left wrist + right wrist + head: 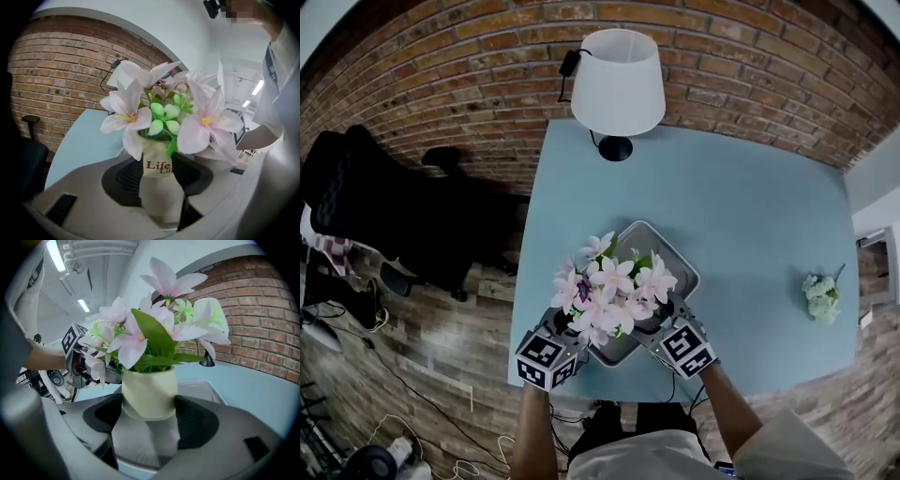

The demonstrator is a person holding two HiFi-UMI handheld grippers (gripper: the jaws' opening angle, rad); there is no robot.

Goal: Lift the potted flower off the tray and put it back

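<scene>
A potted flower [614, 289] with pink-white blooms and a cream pot sits over the near end of the grey tray [679, 257] on the blue table [750, 206]. My left gripper [573, 330] and right gripper [660, 321] clasp the pot from opposite sides. In the left gripper view the pot [157, 164], printed "Life", is squeezed between the black pads [123, 179]. In the right gripper view the pot [149, 391] is likewise pinched between the pads [198, 422], with the tray [207, 391] behind it. The blooms hide the pot's base, so I cannot tell whether it touches the tray.
A white-shaded lamp [617, 82] stands at the table's far edge. A small bunch of pale flowers [821, 296] lies at the right side. A black office chair [370, 202] stands left of the table by the brick wall. Cables lie on the wooden floor.
</scene>
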